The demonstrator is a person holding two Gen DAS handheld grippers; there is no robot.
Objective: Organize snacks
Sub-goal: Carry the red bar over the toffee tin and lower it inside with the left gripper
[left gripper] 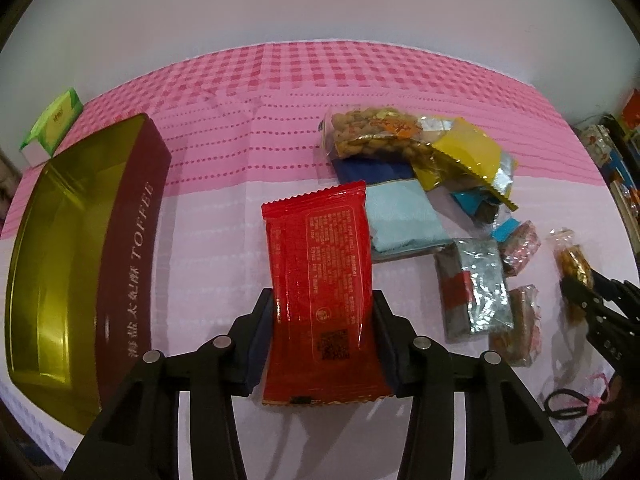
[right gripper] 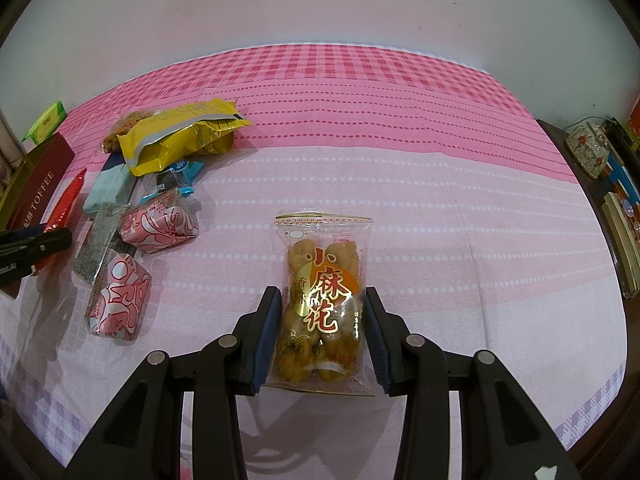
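Nearest in the left wrist view, the left hand-held gripper (left gripper: 323,312) has its pads pressed against both long edges of a red snack packet (left gripper: 320,276) — the packet stands tilted up off the cloth, printed back toward the camera. In the right wrist view, the right hand-held gripper (right gripper: 320,320) clamps a clear bag of fried dough twists (right gripper: 322,304) at its lower half, the jaws narrow and snug on the bag's sides.

So two snacks are in hand and none is put away yet, as far as the pictures show. The open toffee tin (left gripper: 84,264), gold inside and maroon outside, lies at the left and looks empty; I judge it the likely place for the snacks. Most of the work is left: just right of the red packet lies the pile — a pale blue packet (left gripper: 404,216), a silver foil packet (left gripper: 474,286), two pink patterned packets (right gripper: 158,226), then farther off a yellow wrapper (left gripper: 464,156) and a clear bag of nuts (left gripper: 372,132).

The surface (right gripper: 440,184) wears a cloth, pale with dotted lines near and pink check toward the far edge, which meets a plain white wall (right gripper: 320,4). A green tissue pack (left gripper: 54,124) sits at the far left corner beyond the tin. At the right edge stands dark furniture bearing a flowered ceramic pot (right gripper: 588,148) and stacked books — details there are too small to tell. A black cord with a pink tie (left gripper: 576,402) lies near right.
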